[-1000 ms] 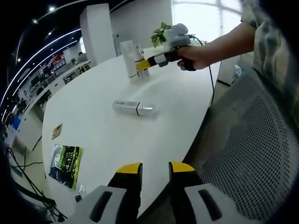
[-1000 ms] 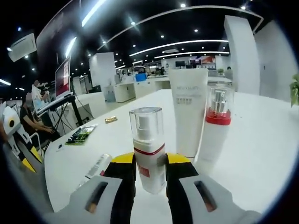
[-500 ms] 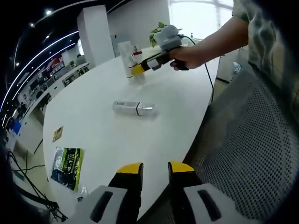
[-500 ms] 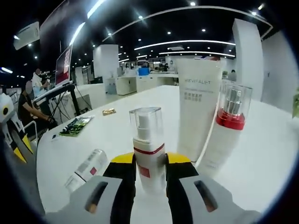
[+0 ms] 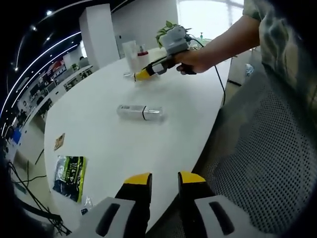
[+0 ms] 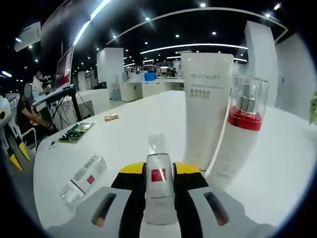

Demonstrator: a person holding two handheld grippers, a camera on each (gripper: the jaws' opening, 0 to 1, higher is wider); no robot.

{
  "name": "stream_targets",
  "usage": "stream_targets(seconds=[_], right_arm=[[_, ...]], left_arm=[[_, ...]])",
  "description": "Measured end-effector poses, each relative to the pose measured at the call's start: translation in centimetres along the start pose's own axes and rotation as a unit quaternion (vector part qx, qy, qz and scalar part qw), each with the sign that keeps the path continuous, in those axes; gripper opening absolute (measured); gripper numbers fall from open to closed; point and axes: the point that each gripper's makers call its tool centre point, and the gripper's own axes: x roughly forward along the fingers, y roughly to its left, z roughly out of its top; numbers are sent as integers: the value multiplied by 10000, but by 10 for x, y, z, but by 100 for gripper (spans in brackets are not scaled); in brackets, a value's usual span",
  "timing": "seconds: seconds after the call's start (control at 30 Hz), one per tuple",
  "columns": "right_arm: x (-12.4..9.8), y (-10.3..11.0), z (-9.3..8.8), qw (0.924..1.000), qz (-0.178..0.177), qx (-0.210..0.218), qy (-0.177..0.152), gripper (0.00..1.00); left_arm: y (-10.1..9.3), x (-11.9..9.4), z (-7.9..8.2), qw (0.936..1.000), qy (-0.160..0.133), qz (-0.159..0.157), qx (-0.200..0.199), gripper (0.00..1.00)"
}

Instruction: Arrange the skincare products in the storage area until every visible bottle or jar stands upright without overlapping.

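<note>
We note the right gripper (image 6: 158,171) grasping a small clear-capped white spray bottle (image 6: 159,191), tipped forward over the white worktop (image 6: 129,144) beside the upright white tube (image 6: 205,106); left gripper (image 5: 158,178) released at the near edge.

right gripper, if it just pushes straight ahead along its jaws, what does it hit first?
Probably the tall white upright tube. The right gripper is shut on a small clear-capped white pump bottle whose tip points just left of the tube's base. Depth is unclear, so it might slip past on the white table.
</note>
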Motion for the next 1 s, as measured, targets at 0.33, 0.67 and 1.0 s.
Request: stream_targets(seconds=[0.33,0.67,1.0], right_arm=[[1,15,-14,9991,298,-69,300,18],[2,26,-44,9891,692,-79,1299,18],[6,28,-48,9779,827,-31,1920,19]], left_arm=[[1,1,-3,10000,67,13,10,21],[1,1,-4,9999,117,31,66,21],[1,1,-5,9998,142,38,113,21]])
